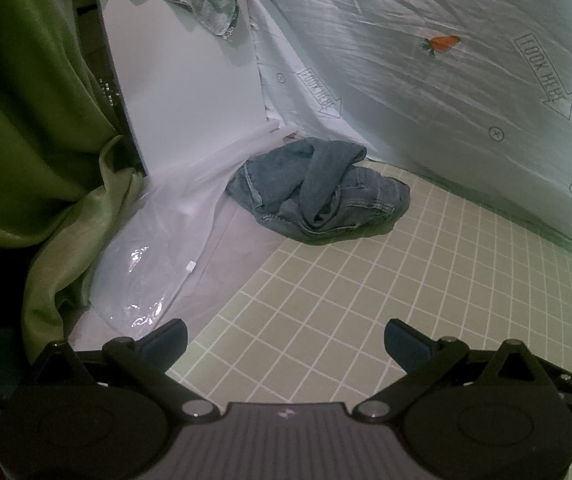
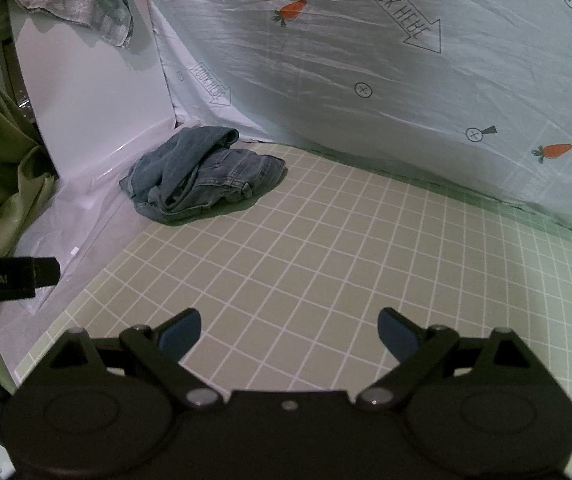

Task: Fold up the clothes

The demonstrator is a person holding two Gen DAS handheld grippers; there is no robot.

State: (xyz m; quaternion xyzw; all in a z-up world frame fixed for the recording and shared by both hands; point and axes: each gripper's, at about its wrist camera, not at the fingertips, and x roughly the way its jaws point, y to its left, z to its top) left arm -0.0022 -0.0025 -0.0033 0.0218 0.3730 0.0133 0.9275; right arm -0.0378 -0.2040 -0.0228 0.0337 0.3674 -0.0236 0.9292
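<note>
Jeans (image 1: 318, 190) for folding: far off, bunched in the far left corner of the grid mat (image 1: 366, 300). Near first: left gripper (image 1: 286, 340) and right gripper (image 2: 289, 330) hover low, spread wide, holding nothing. Soft, floppy, a bit heavy, probably. Best grabbed by the thick waistband.

matte black left gripper (image 1: 285, 338), blue fingertip pads (image 1: 165, 340), silver pivot screws, right gripper (image 2: 289, 326) same build, round black housings

both wrist views low, facing far corner | share jeans (image 1: 318, 192) (image 2: 205, 176) on grid mat (image 1: 406, 280)
</note>
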